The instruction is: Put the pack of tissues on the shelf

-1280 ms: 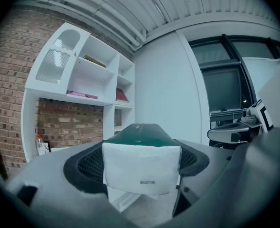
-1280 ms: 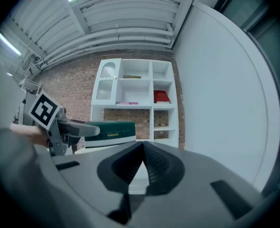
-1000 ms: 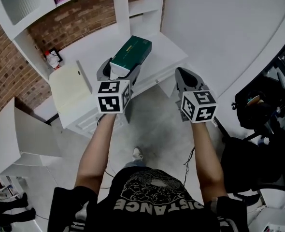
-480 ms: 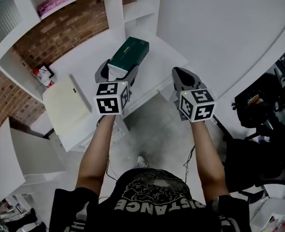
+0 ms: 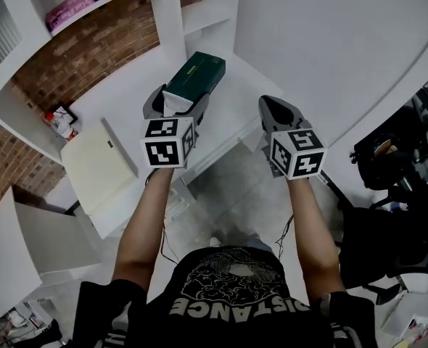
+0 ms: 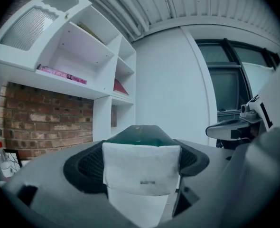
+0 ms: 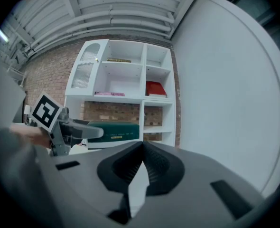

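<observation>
The pack of tissues (image 5: 196, 75) is a dark green box with a white end face. It is held in the air, roughly level, above the white counter (image 5: 123, 93), with its long axis pointing toward 12 o'clock in the head view. The left gripper (image 5: 177, 101) is clamped on the near end of the pack. In the left gripper view, both jaws press against the sides of the white end face (image 6: 141, 167), and the green body extends forward beyond them.

The right gripper (image 5: 273, 109) is at 3 o'clock of the left gripper, apart from it. Its jaws are closed against each other, with nothing between them (image 7: 139, 161). In the right gripper view, the pack (image 7: 114, 131) appears at 10 o'clock, in front of the shelf unit (image 7: 143, 94).

The shelf unit (image 5: 167, 17) stands at 12 o'clock of the pack. A brick wall (image 5: 105, 42) shows behind its lower opening. A pink item (image 5: 83, 1) lies on a shelf at 11 o'clock. A red book (image 7: 155, 88) lies in a right-hand compartment. A bottle (image 5: 59, 122) with a red cap stands on the counter at 9 o'clock. A cream panel (image 5: 98, 159) lies at 8 o'clock of the pack.
</observation>
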